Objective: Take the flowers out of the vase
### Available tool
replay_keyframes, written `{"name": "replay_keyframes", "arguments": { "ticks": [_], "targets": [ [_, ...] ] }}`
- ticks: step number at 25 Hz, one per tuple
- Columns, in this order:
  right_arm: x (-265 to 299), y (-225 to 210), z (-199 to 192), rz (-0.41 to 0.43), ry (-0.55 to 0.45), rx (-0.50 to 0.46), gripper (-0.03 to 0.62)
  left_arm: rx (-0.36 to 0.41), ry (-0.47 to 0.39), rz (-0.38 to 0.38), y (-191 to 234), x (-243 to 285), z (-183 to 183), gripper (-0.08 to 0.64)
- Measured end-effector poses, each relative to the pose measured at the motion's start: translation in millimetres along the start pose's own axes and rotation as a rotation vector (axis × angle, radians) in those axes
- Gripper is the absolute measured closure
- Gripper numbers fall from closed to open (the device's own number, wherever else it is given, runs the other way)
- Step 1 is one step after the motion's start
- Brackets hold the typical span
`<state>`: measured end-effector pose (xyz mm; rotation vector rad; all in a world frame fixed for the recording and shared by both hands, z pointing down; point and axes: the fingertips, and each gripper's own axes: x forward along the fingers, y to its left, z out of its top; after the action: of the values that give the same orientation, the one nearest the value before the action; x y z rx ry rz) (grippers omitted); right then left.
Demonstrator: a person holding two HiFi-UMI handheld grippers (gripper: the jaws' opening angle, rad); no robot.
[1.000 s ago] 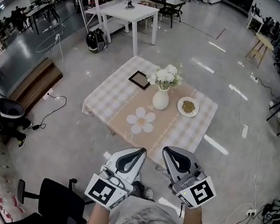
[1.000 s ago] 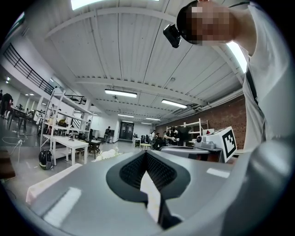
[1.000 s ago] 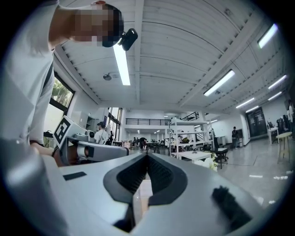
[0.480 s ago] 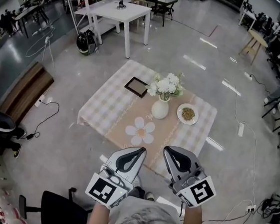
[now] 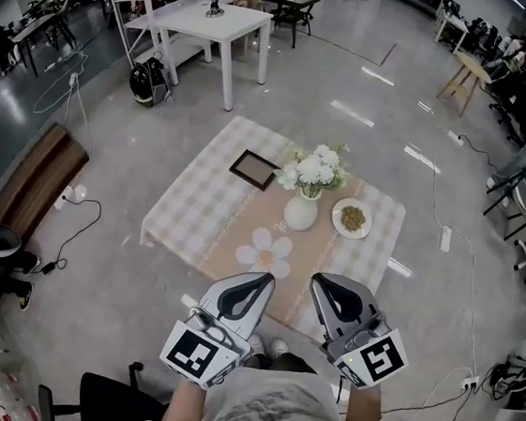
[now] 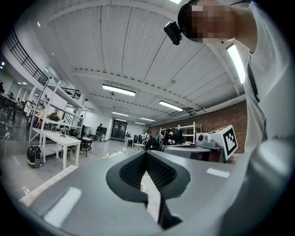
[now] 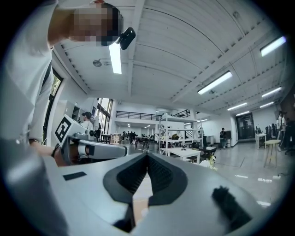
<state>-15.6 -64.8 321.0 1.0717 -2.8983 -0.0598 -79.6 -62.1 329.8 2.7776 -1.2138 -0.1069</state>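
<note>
Distance ahead is what the coming move turns on. The flowers [image 5: 313, 170] stand upright in the white vase [image 5: 300, 213] towards the far side of the low desk [image 5: 187, 210]. They are well apart from both grippers, ahead of them and, by my reading, lower than the level line the grippers point along.

The left gripper [image 5: 256, 287] and the right gripper [image 5: 325, 289] are held side by side in front of the person's chest, toed in slightly towards each other. The vase lies almost on the line between them, a shade to the right gripper's side. That makes the right gripper only marginally the nearer, so either could lead.

Because of the toe-in, the right gripper view shows the white blooms a little to the right of its jaws.

Both grippers are clenched on nothing. In each gripper view the ribbed pads meet at the tips with only desk and floor showing beyond them.

The stems rise along the vase's upright axis, so I judge the pull should go straight up out of the neck. One gripper would take the stems below the blooms and the other could steady the vase.

A small plate [image 5: 351, 218] sits just to the right of the vase, and a dark frame [image 5: 254, 169] lies to its left and farther off. A reach from the right passes near the plate.
</note>
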Motion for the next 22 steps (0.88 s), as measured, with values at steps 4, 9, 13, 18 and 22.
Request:
{"name": "replay_keyframes", "arguments": {
  "ticks": [4,9,13,18,22],
  "targets": [
    [4.8,-6.7,-2.7,-0.019,0.011,-0.001,0.578,-0.01,-0.001,-0.011,7.0,3.0,-1.4,0.551],
    [14.3,-17.0,-8.4,-0.028,0.02,0.001,0.578,-0.019,0.01,-0.01,17.8,8.3,-5.9,0.551],
    [23.0,-27.0,-12.4,-0.029,0.015,0.006,0.577,-0.015,0.014,-0.01,26.4,17.5,-8.1,0.551],
    [31.7,-46.0,-20.9,-0.033,0.02,0.014,0.577,-0.029,0.049,-0.011,32.1,34.5,-14.1,0.551],
    [39.4,-60.1,-28.7,-0.034,0.028,0.025,0.577,-0.022,0.05,-0.012,40.9,48.7,-19.0,0.551]
  ]
}}
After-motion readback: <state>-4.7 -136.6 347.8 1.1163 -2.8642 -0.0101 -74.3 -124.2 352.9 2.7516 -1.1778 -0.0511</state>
